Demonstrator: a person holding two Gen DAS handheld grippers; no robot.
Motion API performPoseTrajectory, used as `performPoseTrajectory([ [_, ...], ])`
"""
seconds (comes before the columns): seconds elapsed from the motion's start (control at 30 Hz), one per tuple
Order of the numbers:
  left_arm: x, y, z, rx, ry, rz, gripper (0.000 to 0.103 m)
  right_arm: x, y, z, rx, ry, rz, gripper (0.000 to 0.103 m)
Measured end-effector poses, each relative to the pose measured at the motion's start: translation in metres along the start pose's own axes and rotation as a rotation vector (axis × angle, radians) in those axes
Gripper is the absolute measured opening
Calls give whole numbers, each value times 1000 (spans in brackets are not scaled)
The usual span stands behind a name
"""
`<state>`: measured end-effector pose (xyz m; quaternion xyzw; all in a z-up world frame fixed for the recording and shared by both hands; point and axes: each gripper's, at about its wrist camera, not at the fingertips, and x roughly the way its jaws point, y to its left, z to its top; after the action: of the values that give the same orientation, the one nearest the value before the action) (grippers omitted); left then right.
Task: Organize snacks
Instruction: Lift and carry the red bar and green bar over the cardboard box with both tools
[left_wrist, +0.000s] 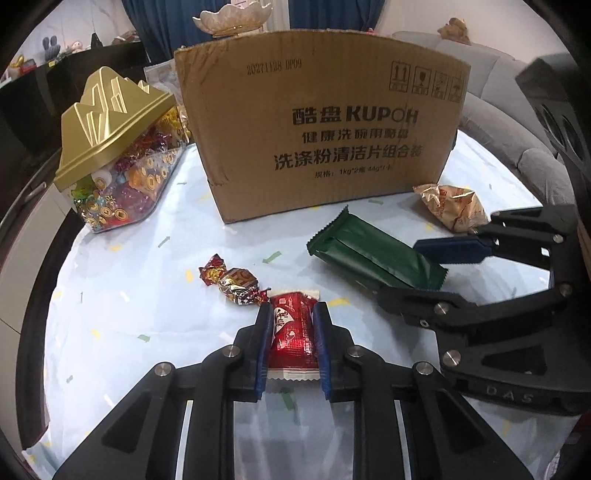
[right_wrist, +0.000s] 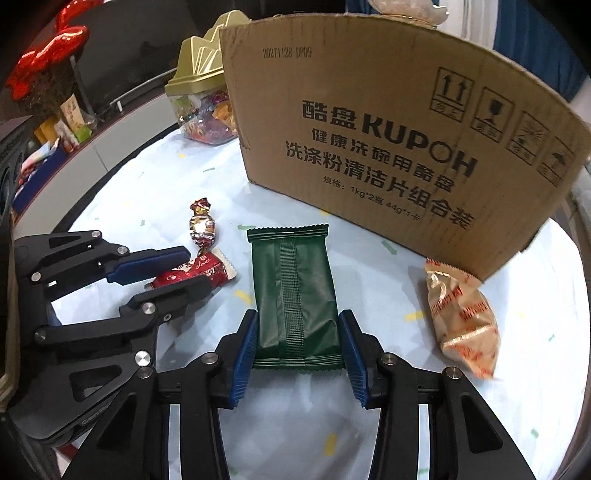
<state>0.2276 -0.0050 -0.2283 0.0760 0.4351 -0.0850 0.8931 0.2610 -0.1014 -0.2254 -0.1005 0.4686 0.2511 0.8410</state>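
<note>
Left wrist view: the left gripper (left_wrist: 291, 325) is angled down at the pale blue tablecloth (left_wrist: 147, 302), its blue pads clamped on a red foil snack packet (left_wrist: 291, 332) lying flat. One twist-wrapped gold-and-red candy (left_wrist: 234, 282) lies just beside the packet's far end. At the right edge the right gripper (left_wrist: 413, 269) is seen with a dark green rectangular foil packet (left_wrist: 373, 254) between its fingers. One gold crinkled snack pouch (left_wrist: 452, 206) lies beside the brown printed cardboard box (left_wrist: 317, 136). One clear candy jar with a gold ridged lid (left_wrist: 114, 158) stands to the left.

Right wrist view: the right gripper (right_wrist: 297, 332) is pitched downward, its pads pressed against the green packet's (right_wrist: 291, 291) long sides on the cloth. Four loose snacks are counted.
</note>
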Motion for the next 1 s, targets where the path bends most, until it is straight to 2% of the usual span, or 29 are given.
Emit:
performPoseTrajectory([
  [0.33,-17,0,0,-35,0,-2,21,-24,2,-11,91,-12,-51,45],
  [0.37,-19,0,0,-39,-2,-4,3,-26,2,-13,94,-13,-55,45],
  [0.73,-32,-2,-11,-42,7,-8,3,-46,2,-17,109,-40,-73,45],
  [0.8,-33,1,-13,-39,7,-4,17,-48,2,-18,111,-43,-73,45],
  [0.83,-34,1,-14,-43,8,-3,29,-49,2,-18,112,-45,-72,45],
  [1.0,-32,2,-18,-42,14,0,41,-48,8,-18,107,-48,-66,45],
])
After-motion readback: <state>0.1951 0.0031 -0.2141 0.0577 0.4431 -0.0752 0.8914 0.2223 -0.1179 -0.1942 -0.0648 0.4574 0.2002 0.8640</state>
